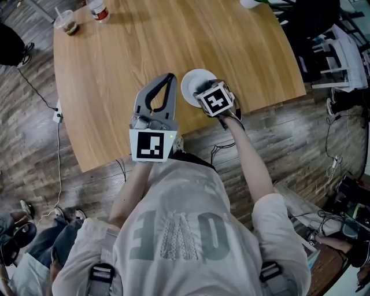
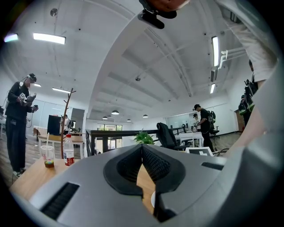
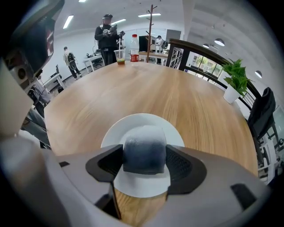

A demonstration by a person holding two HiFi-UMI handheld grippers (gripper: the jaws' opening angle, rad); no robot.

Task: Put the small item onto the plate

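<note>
A small dark grey-blue item (image 3: 144, 153) with a rounded top sits between the jaws of my right gripper (image 3: 144, 160), which is shut on it. It hangs just over a round white plate (image 3: 119, 132) on the wooden table (image 3: 146, 93). From the head view the plate (image 1: 192, 82) lies near the table's front edge, with the right gripper (image 1: 204, 92) over its right side; the item is hidden there. My left gripper (image 1: 170, 78) rests to the left of the plate, jaws meeting at the tips and holding nothing. In the left gripper view the left gripper (image 2: 142, 150) points level across the table.
A plastic cup with a straw (image 1: 66, 23) and a bottle (image 1: 98, 8) stand at the table's far left corner. A potted plant (image 3: 233, 84) stands at the far right edge. The table's front edge (image 1: 191, 136) runs just below both grippers. People stand in the room beyond.
</note>
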